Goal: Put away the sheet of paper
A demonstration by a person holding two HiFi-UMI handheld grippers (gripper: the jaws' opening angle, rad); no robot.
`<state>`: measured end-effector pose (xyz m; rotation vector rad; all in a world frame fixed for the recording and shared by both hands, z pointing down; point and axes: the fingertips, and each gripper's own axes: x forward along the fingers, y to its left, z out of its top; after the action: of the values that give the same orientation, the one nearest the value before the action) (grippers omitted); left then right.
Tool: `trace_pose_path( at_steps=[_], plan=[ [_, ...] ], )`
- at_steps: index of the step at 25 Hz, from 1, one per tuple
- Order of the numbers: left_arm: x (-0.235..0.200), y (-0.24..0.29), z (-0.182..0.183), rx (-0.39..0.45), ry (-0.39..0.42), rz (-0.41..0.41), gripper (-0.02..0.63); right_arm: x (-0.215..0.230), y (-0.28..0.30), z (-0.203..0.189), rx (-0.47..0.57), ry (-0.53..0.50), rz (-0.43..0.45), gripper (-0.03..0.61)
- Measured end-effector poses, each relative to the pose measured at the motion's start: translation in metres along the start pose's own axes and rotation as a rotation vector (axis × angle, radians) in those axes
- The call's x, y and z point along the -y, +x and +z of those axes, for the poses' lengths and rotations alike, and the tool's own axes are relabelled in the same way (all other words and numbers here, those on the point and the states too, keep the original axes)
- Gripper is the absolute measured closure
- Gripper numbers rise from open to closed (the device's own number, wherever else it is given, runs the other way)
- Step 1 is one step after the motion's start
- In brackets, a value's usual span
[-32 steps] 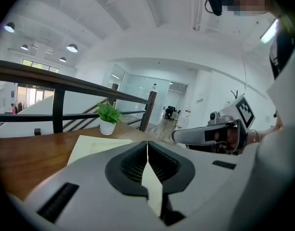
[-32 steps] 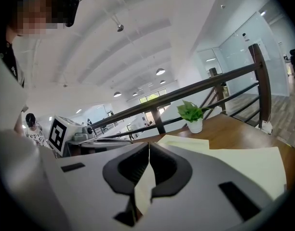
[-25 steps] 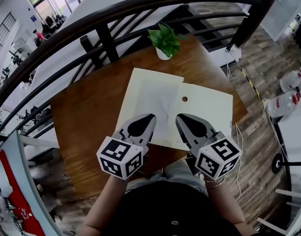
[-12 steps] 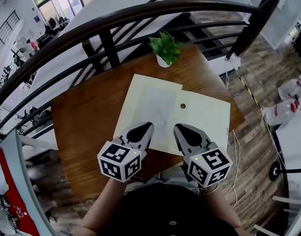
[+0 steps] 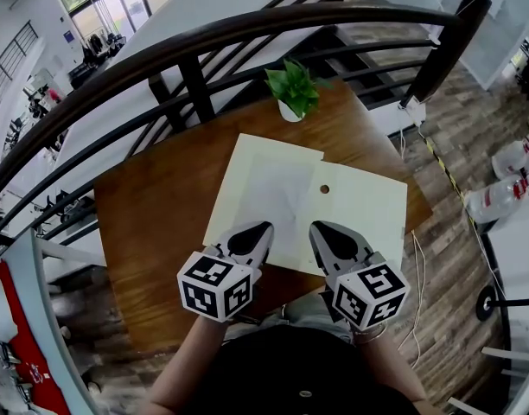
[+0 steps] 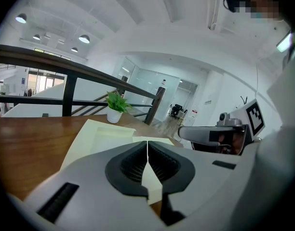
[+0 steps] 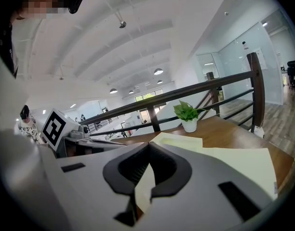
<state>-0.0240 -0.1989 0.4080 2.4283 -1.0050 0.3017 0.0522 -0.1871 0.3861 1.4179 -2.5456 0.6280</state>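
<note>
While the head view looks steeply down, one small white round pot (image 5: pixel 287 111) stands at the upper centre of the frame on the far edge of the brown wooden tabletop (image 5: pixel 156 223), and it holds one green leafy plant (image 5: pixel 293 83). One pale cream paper folder (image 5: pixel 368 219) lies opened flat at the middle of the frame. On its left leaf rests the one white rectangular sheet of paper (image 5: pixel 277 193), flat and smooth, with a faint crease line across it. A single small dark round hole (image 5: pixel 324 188) marks the right leaf near the top. Two tools show at the lower centre, each with a cube of square black-and-white markers. The left tool (image 5: pixel 258 230) points onto the folder's near edge at the left leaf. The right tool (image 5: pixel 323 230) lies beside it, at the near edge where the two leaves meet. A black curved metal railing (image 5: pixel 204 33) arcs over the top of the frame.

Seen from the left gripper view, the jaws are pressed together, with a thin pale cream strip of paper pinched between the ribbed black pads. The folder and the sheet stretch away toward the pot at centre left, and the other tool shows at the right.

Seen from the right gripper view, the jaws are likewise closed on a pale cream paper edge that bends up between them. I cannot tell whether the white sheet is caught as well. The pot stands right of centre.
</note>
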Motion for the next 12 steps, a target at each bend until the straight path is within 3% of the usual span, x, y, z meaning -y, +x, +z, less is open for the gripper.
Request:
trace_pose_path(
  at_steps=[12],
  plan=[
    [-0.0009, 0.0031, -0.0019, -0.016, 0.031, 0.002, 0.594, -0.0050, 0.0035, -0.0083, -0.033, 0.023, 0.048, 0.552]
  ],
)
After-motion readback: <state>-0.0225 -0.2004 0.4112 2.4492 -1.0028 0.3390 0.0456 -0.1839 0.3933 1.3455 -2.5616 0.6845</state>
